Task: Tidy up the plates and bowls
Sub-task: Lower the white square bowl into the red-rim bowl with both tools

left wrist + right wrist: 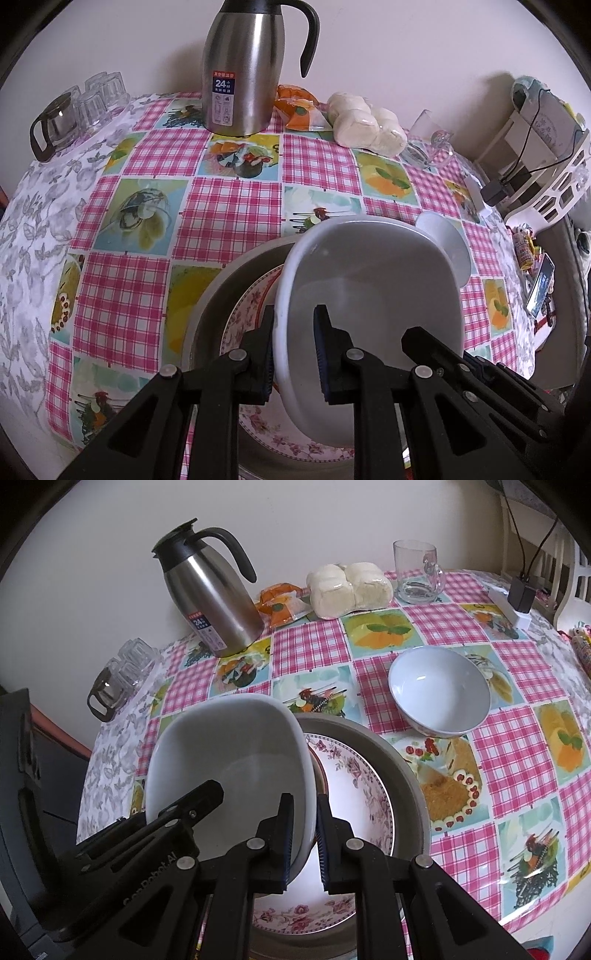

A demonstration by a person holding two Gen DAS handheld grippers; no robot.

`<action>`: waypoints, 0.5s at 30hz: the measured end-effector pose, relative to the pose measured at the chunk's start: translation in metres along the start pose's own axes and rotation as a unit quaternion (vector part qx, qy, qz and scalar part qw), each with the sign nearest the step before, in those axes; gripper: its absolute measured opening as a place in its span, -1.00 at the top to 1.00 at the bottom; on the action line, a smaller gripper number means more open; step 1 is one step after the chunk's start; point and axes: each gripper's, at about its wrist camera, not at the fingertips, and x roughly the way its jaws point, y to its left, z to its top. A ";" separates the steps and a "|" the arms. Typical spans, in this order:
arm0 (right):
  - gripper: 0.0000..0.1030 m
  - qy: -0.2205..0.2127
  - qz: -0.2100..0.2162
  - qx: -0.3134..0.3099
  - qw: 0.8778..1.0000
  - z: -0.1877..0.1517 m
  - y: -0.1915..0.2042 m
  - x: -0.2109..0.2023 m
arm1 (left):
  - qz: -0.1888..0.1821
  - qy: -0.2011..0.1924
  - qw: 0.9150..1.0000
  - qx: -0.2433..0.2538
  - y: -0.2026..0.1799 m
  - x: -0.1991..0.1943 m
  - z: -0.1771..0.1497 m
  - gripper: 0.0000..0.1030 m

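Note:
A white squarish bowl (373,280) is held between both grippers above a floral plate (251,314) that lies in a grey round basin (218,295). My left gripper (293,354) is shut on the bowl's left rim. My right gripper (304,843) is shut on the bowl's (229,760) right rim, over the floral plate (354,786) and basin (406,775). The other gripper's fingers reach into each view, at the bowl's far side. A round white bowl (439,692) stands on the table to the right, and its edge shows in the left wrist view (443,240).
A steel thermos jug (243,70) stands at the back, with an orange packet (299,107) and wrapped buns (365,122) beside it. A glass mug (417,572) is at the back right. Several glasses and a small pot (74,110) sit at the back left. A white rack (546,166) stands off the table's right.

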 end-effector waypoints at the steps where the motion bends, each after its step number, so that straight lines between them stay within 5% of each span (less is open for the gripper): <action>1: 0.72 -0.001 -0.001 -0.001 1.000 0.000 0.000 0.000 | 0.000 0.001 1.000 -0.001 0.001 0.000 0.000 0.64; 15: 0.68 0.001 0.000 0.001 1.000 0.000 0.000 0.000 | 0.001 0.005 1.000 -0.005 0.002 0.002 0.001 0.62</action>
